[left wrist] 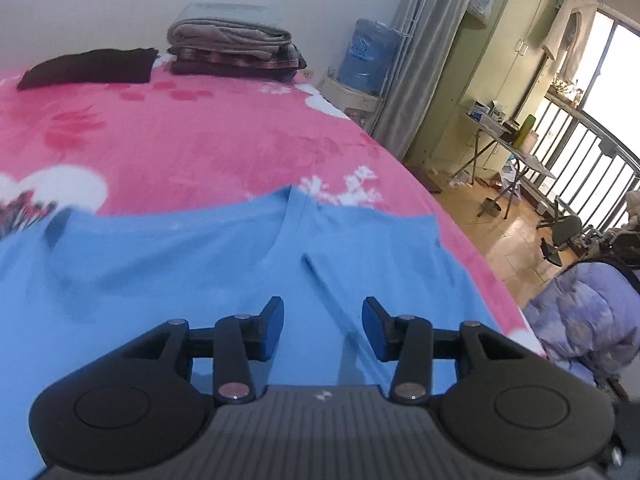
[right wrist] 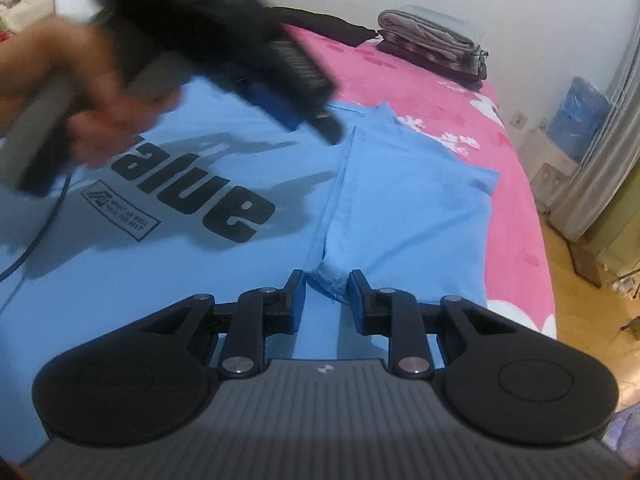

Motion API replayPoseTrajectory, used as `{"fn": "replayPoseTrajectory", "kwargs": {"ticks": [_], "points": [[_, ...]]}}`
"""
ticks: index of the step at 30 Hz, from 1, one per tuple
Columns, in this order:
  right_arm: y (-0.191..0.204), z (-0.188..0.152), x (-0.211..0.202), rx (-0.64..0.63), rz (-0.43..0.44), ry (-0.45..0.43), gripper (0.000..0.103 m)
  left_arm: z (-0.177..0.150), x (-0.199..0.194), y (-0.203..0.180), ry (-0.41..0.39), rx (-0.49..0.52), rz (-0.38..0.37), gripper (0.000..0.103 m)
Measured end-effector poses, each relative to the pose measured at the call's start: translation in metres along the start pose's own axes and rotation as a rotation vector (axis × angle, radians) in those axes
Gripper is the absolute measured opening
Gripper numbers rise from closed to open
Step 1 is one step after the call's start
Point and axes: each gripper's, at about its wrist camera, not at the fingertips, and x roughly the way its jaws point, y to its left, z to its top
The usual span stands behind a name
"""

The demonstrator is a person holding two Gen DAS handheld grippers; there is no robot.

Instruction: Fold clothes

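Blue tee in R tongs

The blue T-shirt lying on the bed carries the only readable print, seen in the right wrist view. Large black letters read "alue"; whatever letter comes before them is hidden behind the person's hand. To the left of that word sits a small outlined box with a logo and two lines of tiny capitals, too small to read with certainty. In the left wrist view no text can be read.
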Motion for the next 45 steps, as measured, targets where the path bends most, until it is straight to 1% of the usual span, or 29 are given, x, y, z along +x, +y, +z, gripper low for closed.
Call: {"fn": "replayPoseTrajectory", "kwargs": {"ticks": [2,6,8,11,12,13,14,15,16,22,24,29,36,40,45], "points": [[0.001,0.001,0.001,-0.009,-0.004,0.002,0.020,0.007,0.012,-0.006,-0.004,0.025,0.017,0.045],[0.005,0.001,-0.001,-0.037,-0.012,0.004,0.015,0.010,0.030,-0.019,-0.011,0.117,0.062,0.045],[0.005,0.000,-0.001,-0.043,-0.012,0.004,0.013,0.009,0.037,-0.023,-0.007,0.150,0.082,0.042],[0.003,-0.001,-0.001,-0.037,-0.010,0.005,0.011,0.007,0.043,-0.025,-0.004,0.168,0.108,0.037],[0.002,-0.001,-0.001,-0.032,-0.009,0.005,0.010,0.007,0.044,-0.026,-0.006,0.171,0.116,0.033],[0.002,-0.001,-0.001,-0.029,-0.009,0.004,0.010,0.006,0.045,-0.026,-0.009,0.169,0.119,0.024],[0.002,-0.001,-0.001,-0.027,-0.010,0.003,0.009,0.006,0.045,-0.026,-0.013,0.163,0.119,0.019],[0.002,-0.001,-0.001,-0.027,-0.011,0.001,0.008,0.006,0.045,-0.026,-0.016,0.154,0.117,0.011],[0.002,-0.002,-0.001,-0.029,-0.013,-0.001,0.008,0.007,0.044,-0.025,-0.019,0.140,0.113,0.005],[0.003,0.000,-0.015,-0.025,-0.032,-0.033,0.005,0.010,0.019,-0.018,-0.076,0.045,0.092,0.004],[0.007,0.002,-0.022,-0.048,-0.036,-0.042,0.005,0.010,0.010,-0.013,-0.083,0.010,0.083,0.004],[0.021,0.003,-0.033,-0.126,-0.039,-0.045,0.005,0.004,-0.005,0.003,-0.057,-0.068,0.075,0.004],[0.025,0.000,-0.036,-0.153,-0.037,-0.020,0.005,-0.012,-0.014,0.022,-0.011,-0.136,0.086,0.004],[0.026,0.002,-0.040,-0.177,-0.042,-0.024,0.005,-0.019,-0.018,0.026,0.000,-0.144,0.103,0.005],[0.030,-0.002,-0.031,-0.170,-0.010,0.002,0.005,-0.024,-0.011,0.028,0.020,-0.141,0.122,0.007]]}}
